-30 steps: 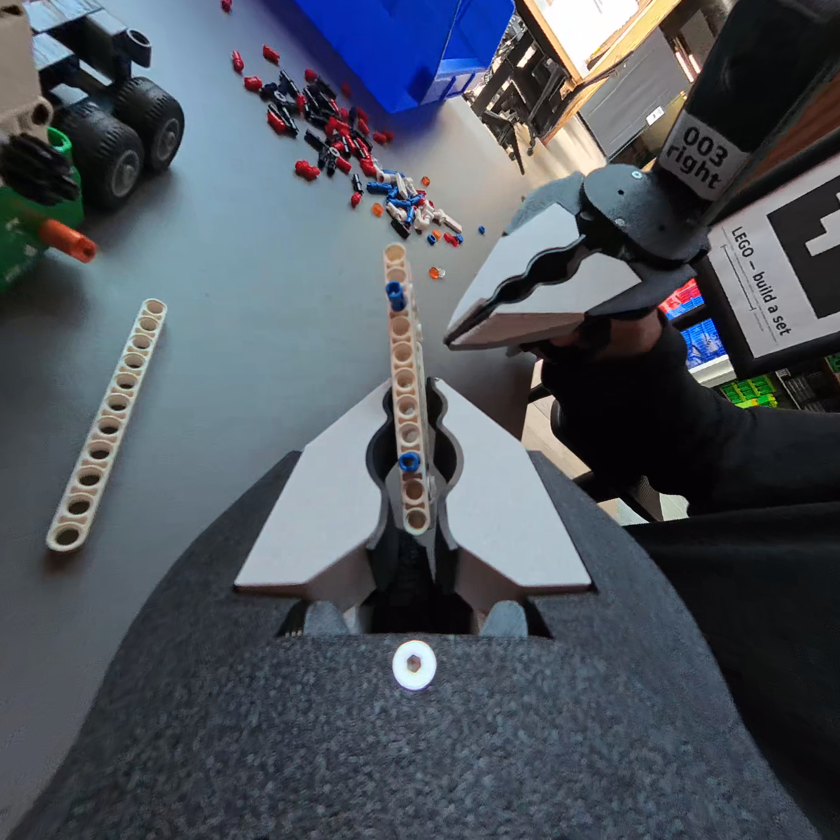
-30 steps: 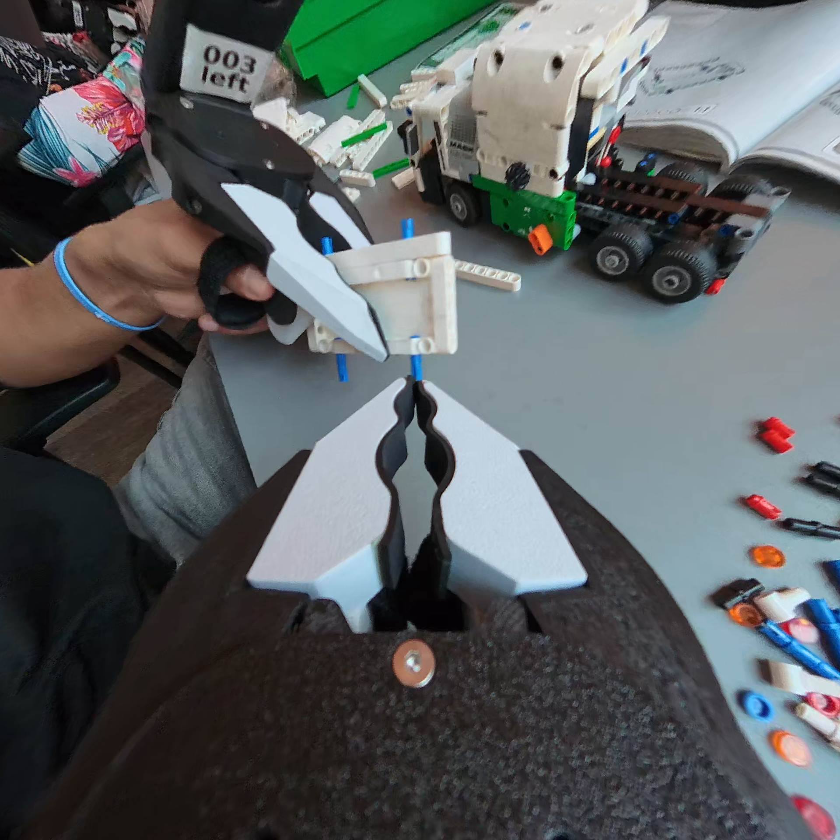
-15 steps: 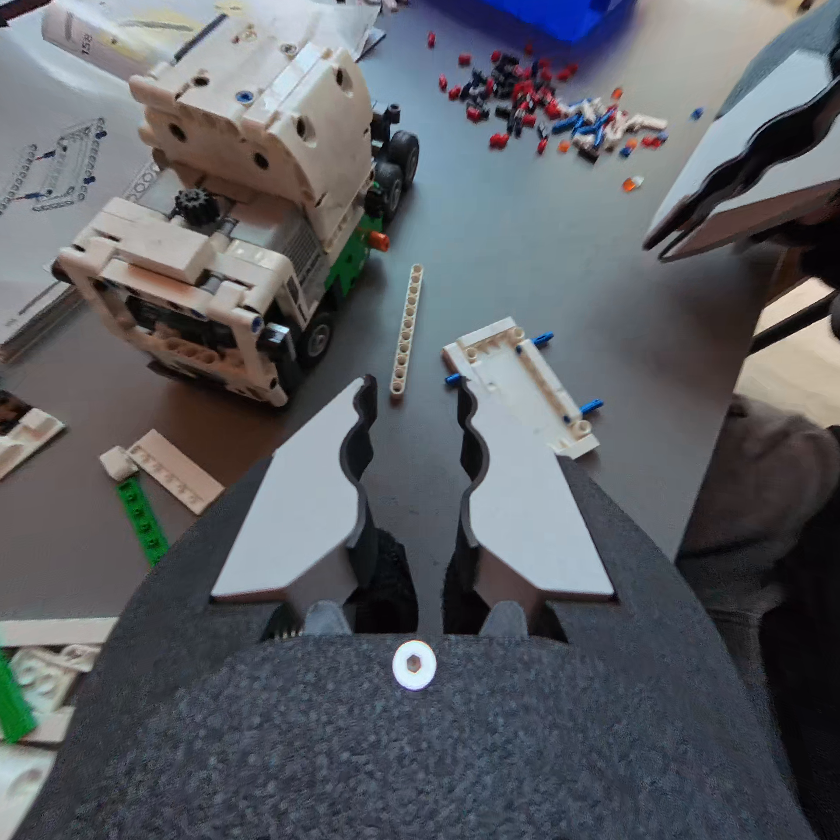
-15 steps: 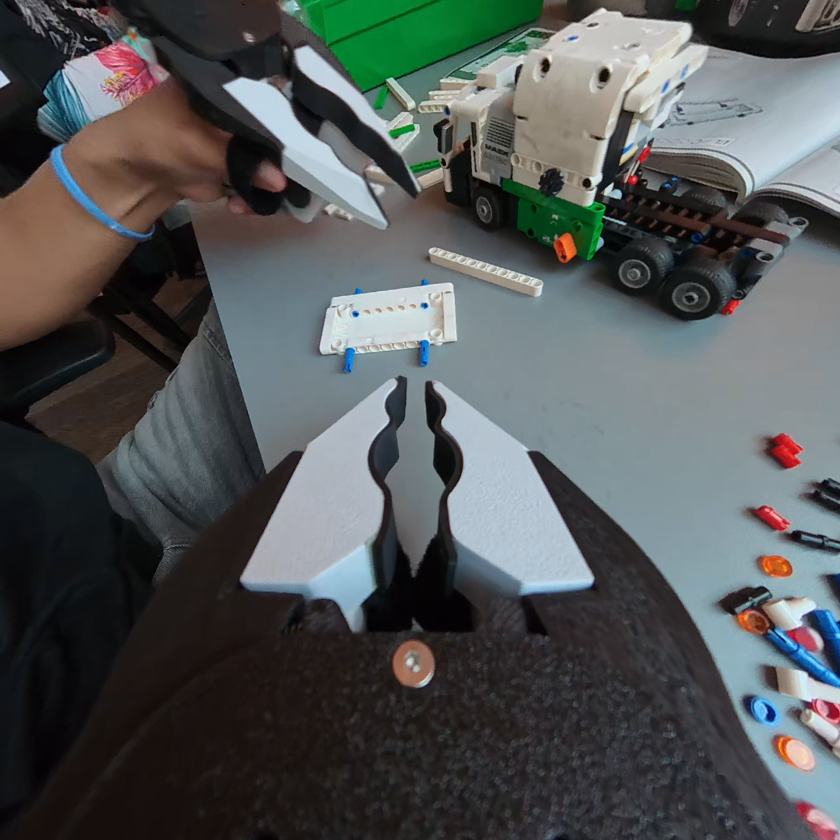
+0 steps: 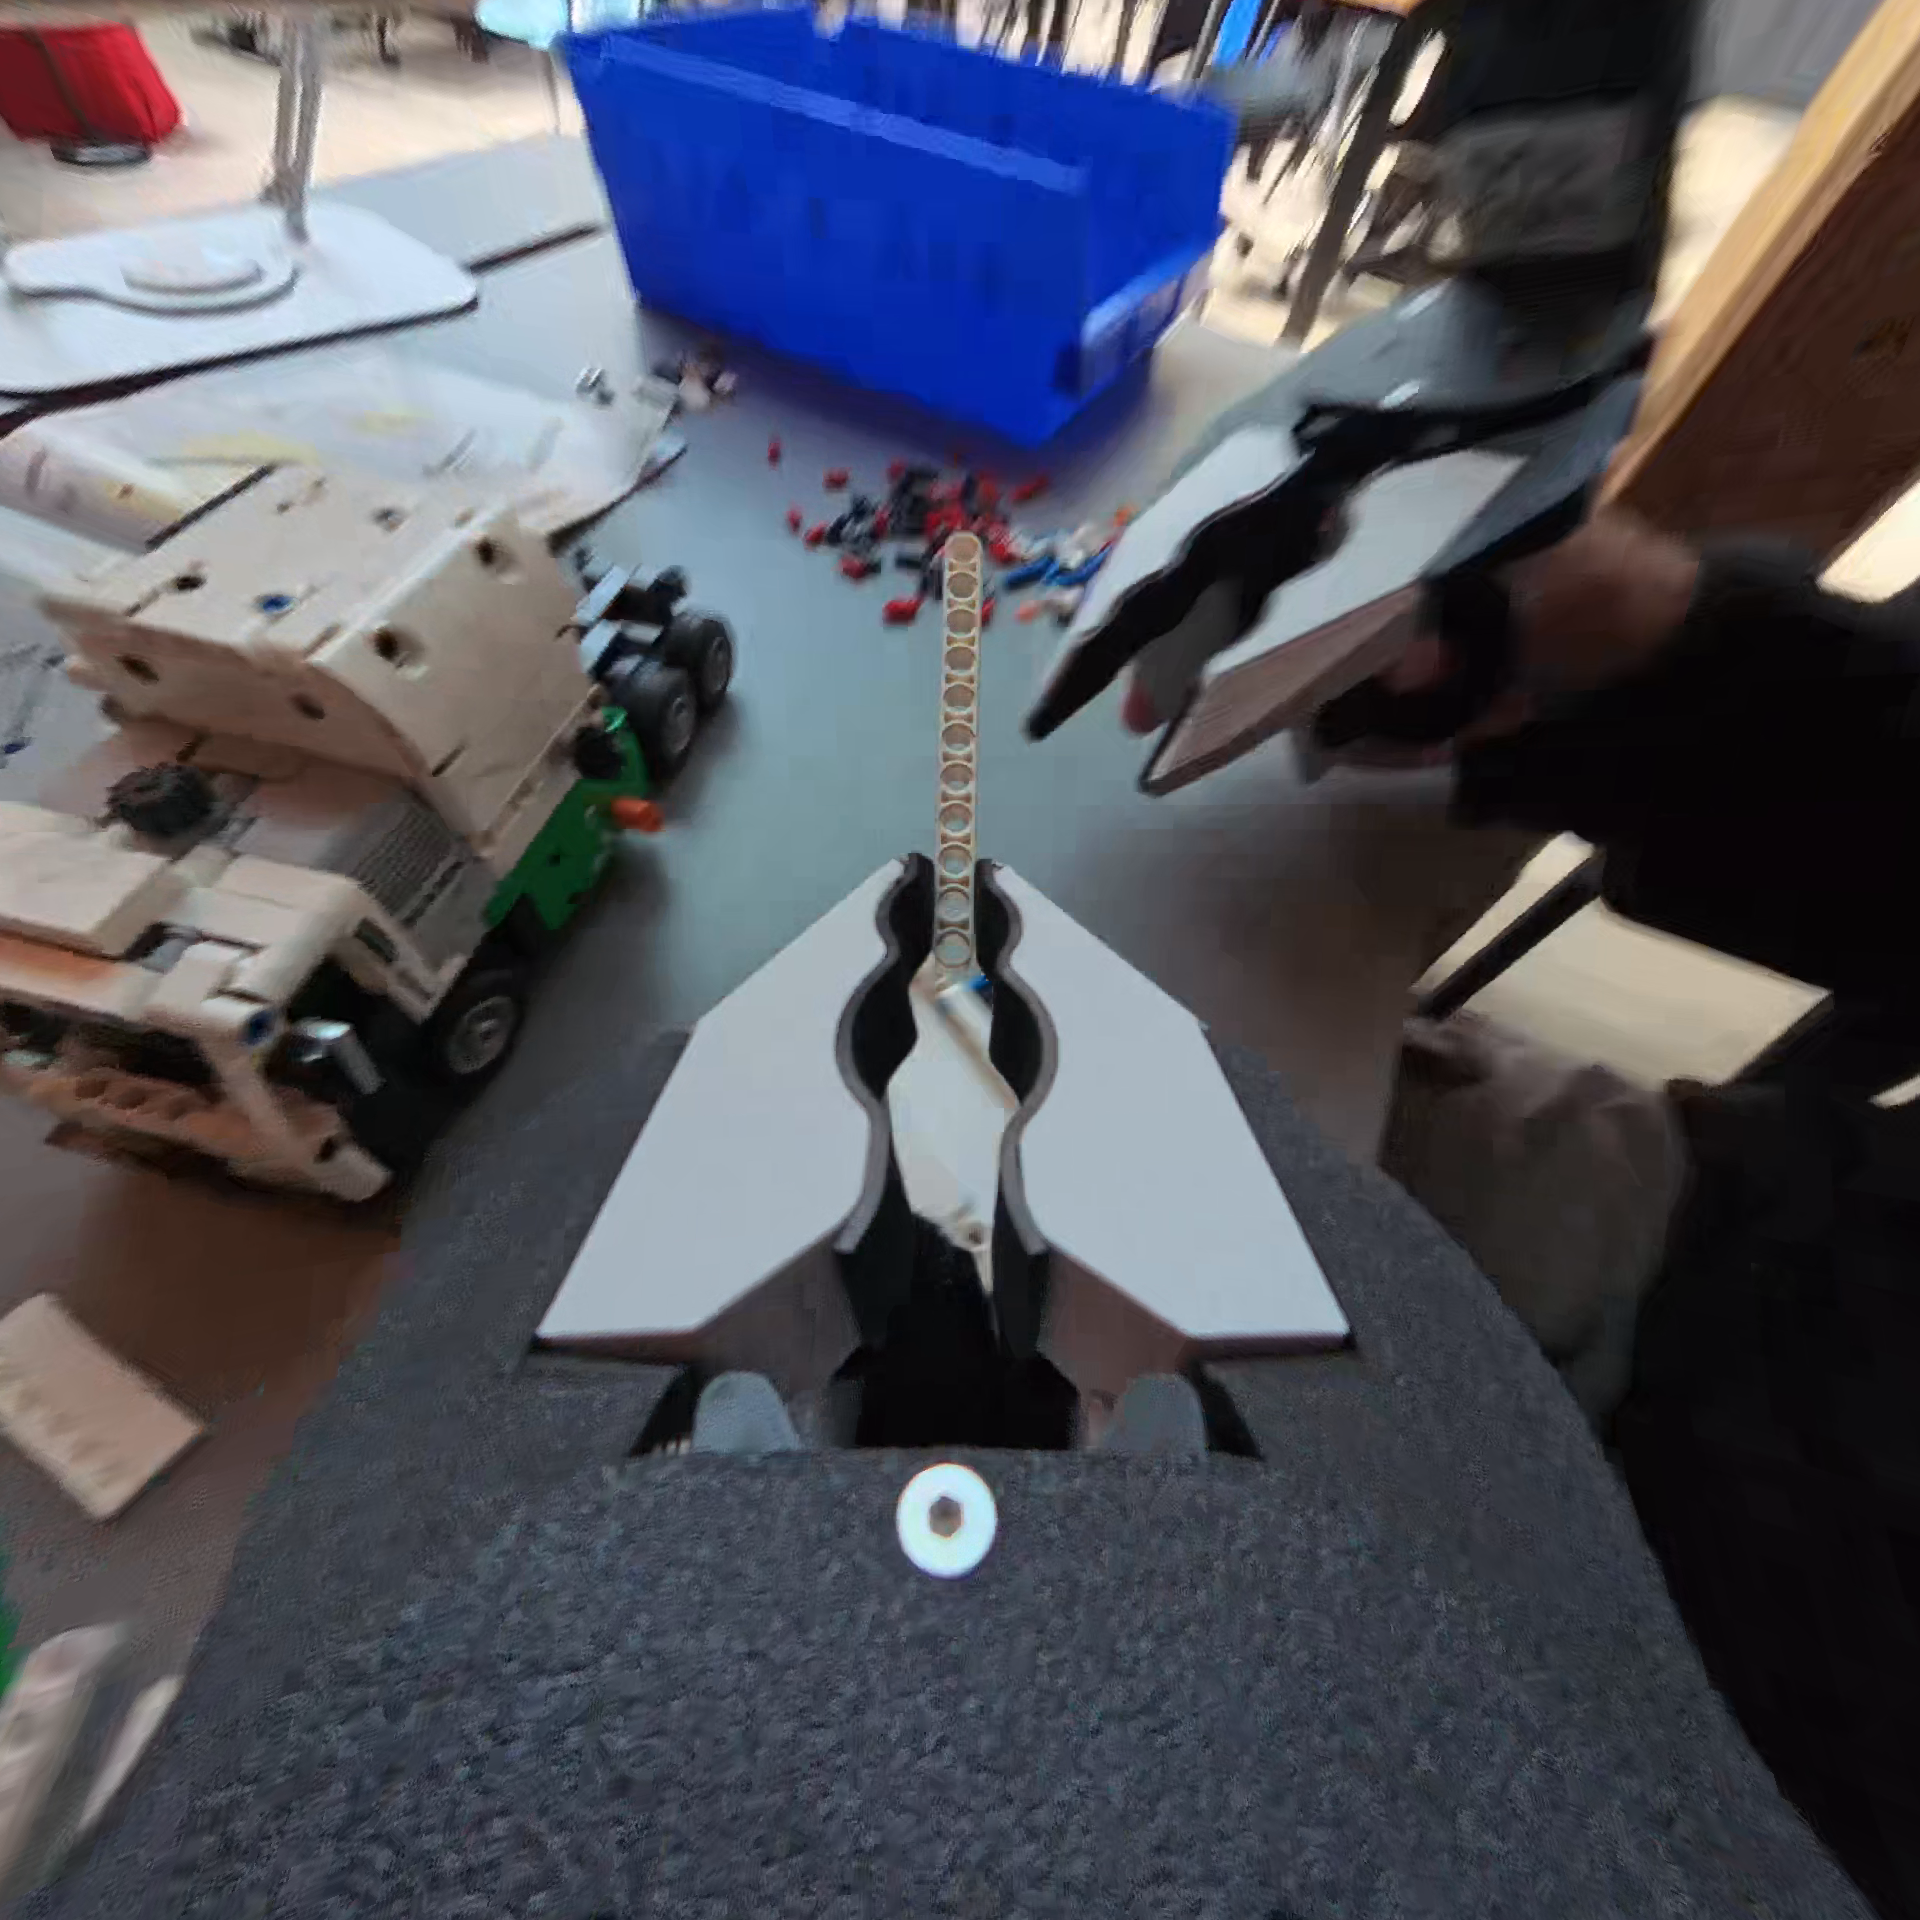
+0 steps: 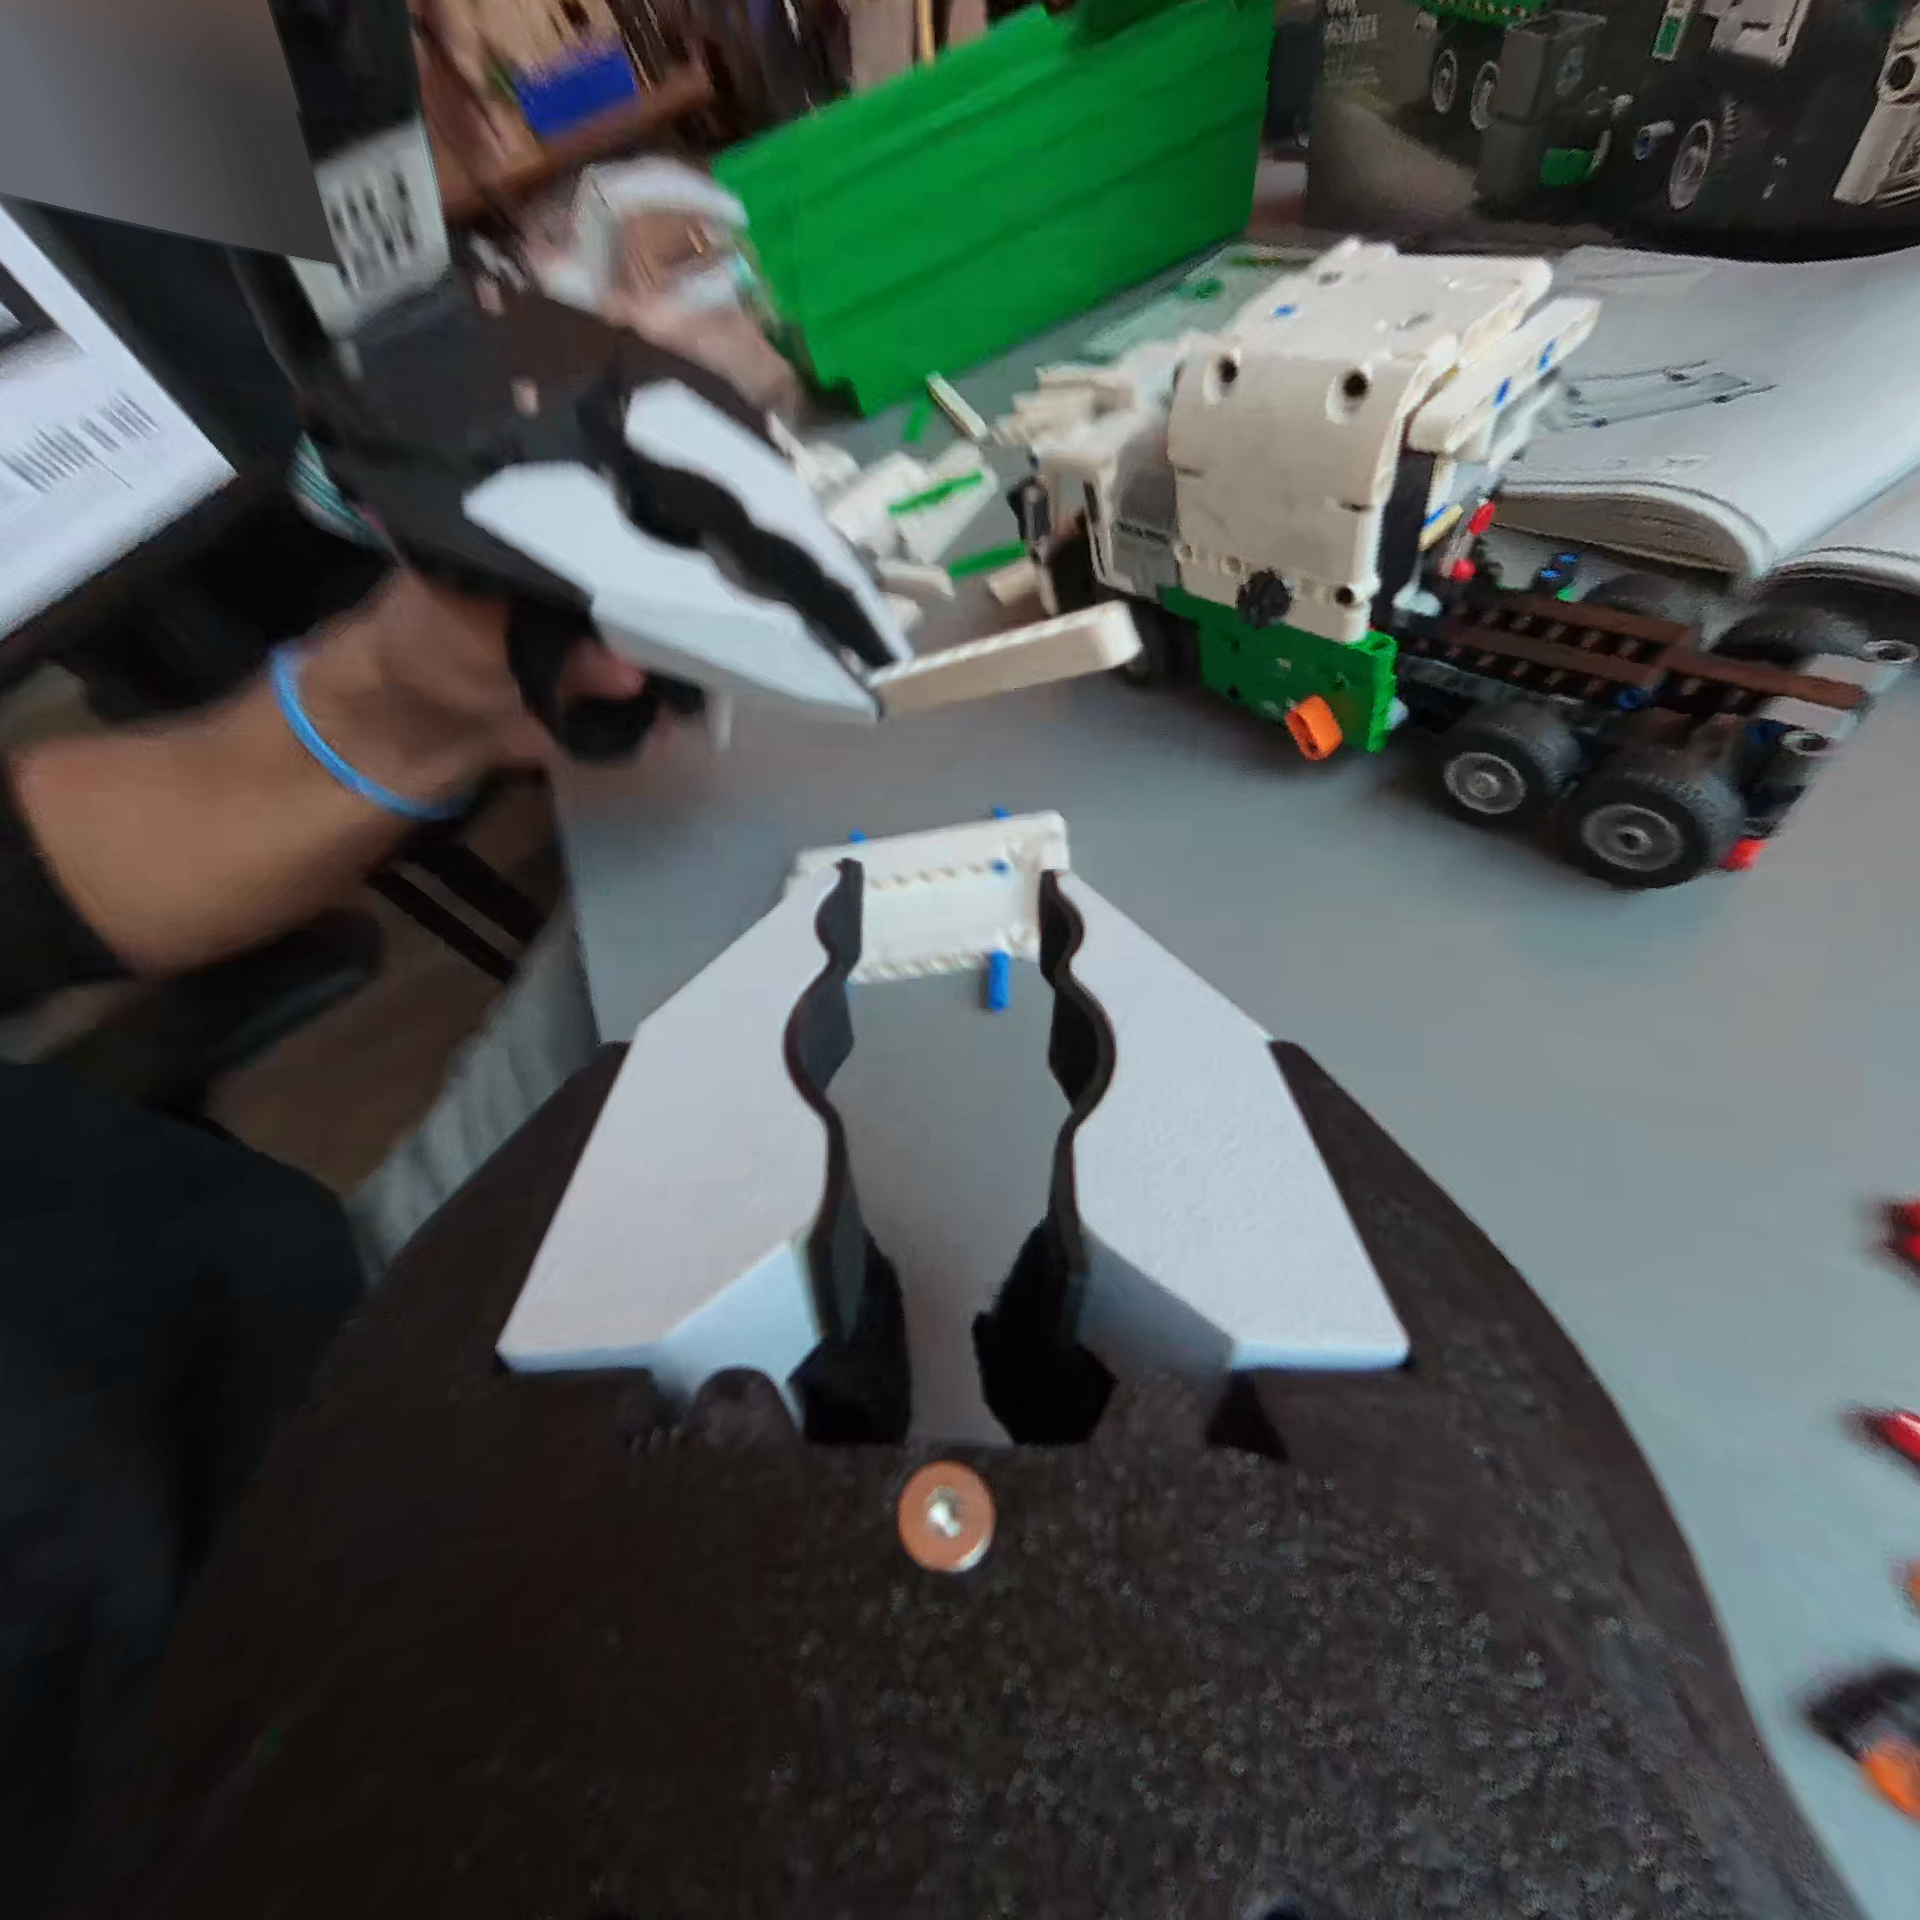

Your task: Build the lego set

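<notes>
1. One large build dominates the desk [image 6: 1351, 1039]: the truck [image 6: 1351, 540], white cab over a green base, stands on its wheels toward the far side, with its brown rear frame bare of bodywork. Judged from that, the set is well along but unfinished.
2. One open instruction book [image 6: 1714, 457] lies behind the truck at the far right edge, and a blue bin [image 5: 914, 229] sits at the opposite far corner.
3. One white panel [image 6: 935, 904] with blue pins lies flat near the desk's near edge, unattached; the right gripper [image 6: 951, 904] hangs just above it with its jaws spread wide and nothing between them.
4. One long white beam [image 5: 961, 717] is clamped at its near end by the left gripper [image 5: 951, 883], lifted clear of the desk and pointing forward. It probably joins the panel next.
5. Many small pins [image 5: 935, 530] in red, black and blue lie scattered before the blue bin, so plenty of joining seems left.
</notes>
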`<state>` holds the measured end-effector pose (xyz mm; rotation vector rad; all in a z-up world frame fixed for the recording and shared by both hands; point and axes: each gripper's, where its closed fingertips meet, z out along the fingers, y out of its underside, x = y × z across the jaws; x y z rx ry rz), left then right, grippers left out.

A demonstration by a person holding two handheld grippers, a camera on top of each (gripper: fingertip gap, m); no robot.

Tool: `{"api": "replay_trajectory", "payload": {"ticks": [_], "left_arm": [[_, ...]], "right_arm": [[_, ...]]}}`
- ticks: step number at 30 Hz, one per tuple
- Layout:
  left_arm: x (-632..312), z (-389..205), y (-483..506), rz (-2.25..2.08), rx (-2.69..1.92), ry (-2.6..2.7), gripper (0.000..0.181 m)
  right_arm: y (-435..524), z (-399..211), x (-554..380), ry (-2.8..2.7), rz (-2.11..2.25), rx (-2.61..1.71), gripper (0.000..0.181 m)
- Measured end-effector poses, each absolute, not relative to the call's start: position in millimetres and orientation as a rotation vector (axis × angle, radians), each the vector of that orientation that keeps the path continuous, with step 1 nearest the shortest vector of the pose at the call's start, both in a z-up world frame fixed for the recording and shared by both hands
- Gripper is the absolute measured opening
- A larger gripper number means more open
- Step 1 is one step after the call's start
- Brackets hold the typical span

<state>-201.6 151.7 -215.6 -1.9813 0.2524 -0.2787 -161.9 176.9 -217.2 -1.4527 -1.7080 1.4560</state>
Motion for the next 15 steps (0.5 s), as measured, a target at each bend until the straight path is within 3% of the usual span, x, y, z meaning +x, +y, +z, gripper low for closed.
{"api": "replay_trajectory", "payload": {"ticks": [4, 8, 9, 15], "left_arm": [[-153, -168, 134, -0.732, -1.667, 0.063, 0.005], [-137, -172, 133, -0.874, -1.604, -0.014, 0.005], [-136, -169, 133, -0.900, -1.580, -0.032, 0.005], [-131, -170, 134, -0.912, -1.564, -0.063, 0.005]], "right_arm": [[155, -163, -158, -1.427, 2.103, -1.317, 0.031], [139, -146, -149, -1.422, 2.132, -1.180, 0.023], [142, -148, -151, -1.404, 2.089, -1.210, 0.010], [145, -153, -143, -1.407, 2.061, -1.212, 0.007]]}}
